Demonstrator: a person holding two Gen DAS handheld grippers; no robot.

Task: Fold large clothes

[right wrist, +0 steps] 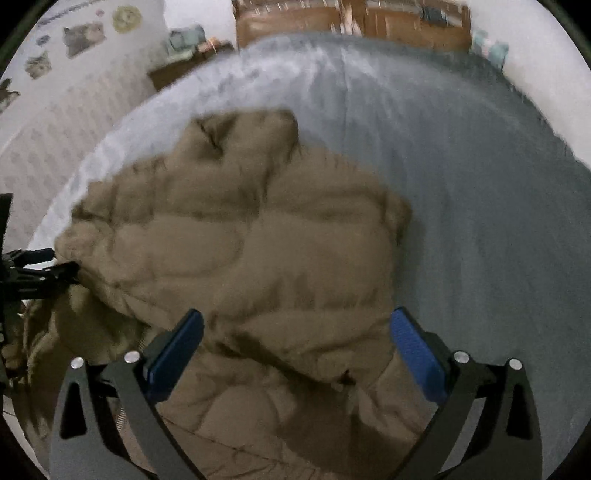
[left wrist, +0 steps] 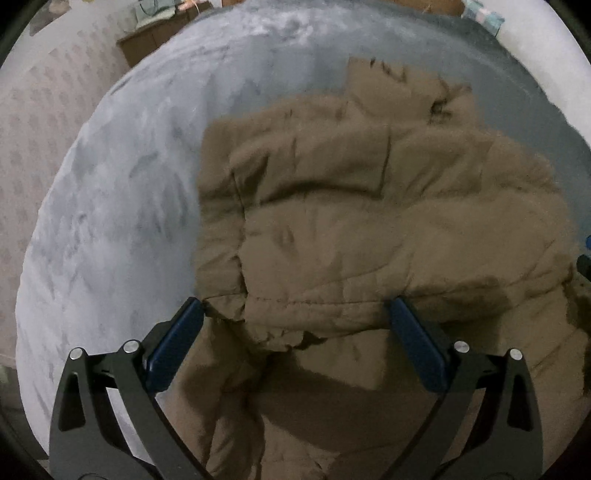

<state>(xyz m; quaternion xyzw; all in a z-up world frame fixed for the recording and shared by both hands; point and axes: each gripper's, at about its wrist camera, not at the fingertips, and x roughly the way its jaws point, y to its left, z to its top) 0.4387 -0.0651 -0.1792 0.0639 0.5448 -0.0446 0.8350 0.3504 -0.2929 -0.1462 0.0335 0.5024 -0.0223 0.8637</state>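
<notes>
A large olive-brown padded jacket (left wrist: pixel 369 221) lies on a grey-blue bed cover (left wrist: pixel 129 203), its near part folded over itself. My left gripper (left wrist: pixel 295 306) is open, its blue pads (left wrist: pixel 177 343) straddling the folded edge without clamping it. In the right wrist view the same jacket (right wrist: pixel 258 240) fills the middle and left. My right gripper (right wrist: pixel 295 321) is open, its blue pads (right wrist: pixel 417 354) either side of the jacket's near fold. The left gripper shows at the left edge of that view (right wrist: pixel 33 273), at the jacket's left side.
The bed cover (right wrist: pixel 480 221) stretches away to the right and far side. A wooden headboard (right wrist: pixel 351 22) and a low wooden cabinet (right wrist: pixel 184 66) stand at the back. A patterned wall (left wrist: pixel 37 147) runs along the bed's left side.
</notes>
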